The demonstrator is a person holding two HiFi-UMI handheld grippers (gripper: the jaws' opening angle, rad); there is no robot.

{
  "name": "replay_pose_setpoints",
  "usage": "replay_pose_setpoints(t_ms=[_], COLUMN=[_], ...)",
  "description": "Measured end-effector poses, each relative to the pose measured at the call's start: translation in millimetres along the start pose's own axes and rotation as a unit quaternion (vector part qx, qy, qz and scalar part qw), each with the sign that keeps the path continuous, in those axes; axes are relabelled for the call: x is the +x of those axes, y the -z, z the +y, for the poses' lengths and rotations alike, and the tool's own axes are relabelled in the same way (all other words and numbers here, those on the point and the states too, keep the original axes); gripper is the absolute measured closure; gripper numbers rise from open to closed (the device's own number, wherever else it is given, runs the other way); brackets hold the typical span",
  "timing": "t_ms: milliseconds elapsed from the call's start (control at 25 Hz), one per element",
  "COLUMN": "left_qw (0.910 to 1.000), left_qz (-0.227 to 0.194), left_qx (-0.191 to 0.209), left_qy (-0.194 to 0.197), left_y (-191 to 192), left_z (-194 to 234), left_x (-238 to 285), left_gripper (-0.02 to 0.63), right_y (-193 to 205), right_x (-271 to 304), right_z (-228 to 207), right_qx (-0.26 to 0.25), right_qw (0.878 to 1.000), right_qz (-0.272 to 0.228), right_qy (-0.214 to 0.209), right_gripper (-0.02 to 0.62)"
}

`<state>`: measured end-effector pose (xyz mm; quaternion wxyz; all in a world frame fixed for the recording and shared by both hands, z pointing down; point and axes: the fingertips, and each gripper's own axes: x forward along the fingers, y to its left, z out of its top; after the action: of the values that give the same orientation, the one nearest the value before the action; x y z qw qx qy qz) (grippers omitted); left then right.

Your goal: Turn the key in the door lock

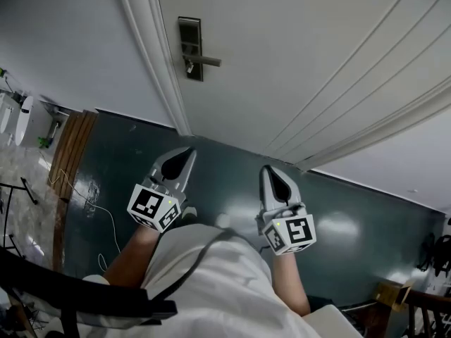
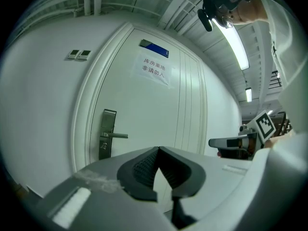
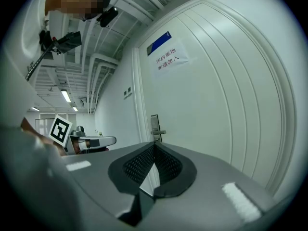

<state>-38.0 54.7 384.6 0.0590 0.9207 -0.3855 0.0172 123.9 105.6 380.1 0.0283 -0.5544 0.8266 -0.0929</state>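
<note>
A white door carries a dark metal lock plate with a lever handle. Just below the lever, a small key hangs from the lock. The plate also shows in the left gripper view and, smaller, in the right gripper view. My left gripper and right gripper are held level side by side, well back from the door. Both are shut with nothing between their pads. The left gripper's closed tips sit right of the lock. The right gripper's closed tips sit just below it.
A paper sign with a blue plate above it hangs on the door. Two wall switches sit left of the frame. The floor is dark and glossy. A dark chair back and a white cable lie at my left.
</note>
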Motion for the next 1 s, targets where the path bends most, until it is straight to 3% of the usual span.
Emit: replay_pose_setpoints(t_ms=[400,1000], left_qw=[0.9995,0.9997], left_qz=[-0.004,0.013], left_qx=[-0.026,-0.007], left_qy=[-0.017,-0.019], left_y=[7.6,8.1], left_z=[-29.8,-31.9], left_x=[-7.6,7.2], left_gripper=[0.6,0.6], right_y=[21.6,19.1], right_x=[-23.7,-26.6], right_z=[-20.0,-35.1], right_qx=[0.009,0.025], right_qw=[1.0,1.0], right_qz=[0.019,0.003], right_qy=[-0.009,0.0], right_gripper=[0.588,0.588])
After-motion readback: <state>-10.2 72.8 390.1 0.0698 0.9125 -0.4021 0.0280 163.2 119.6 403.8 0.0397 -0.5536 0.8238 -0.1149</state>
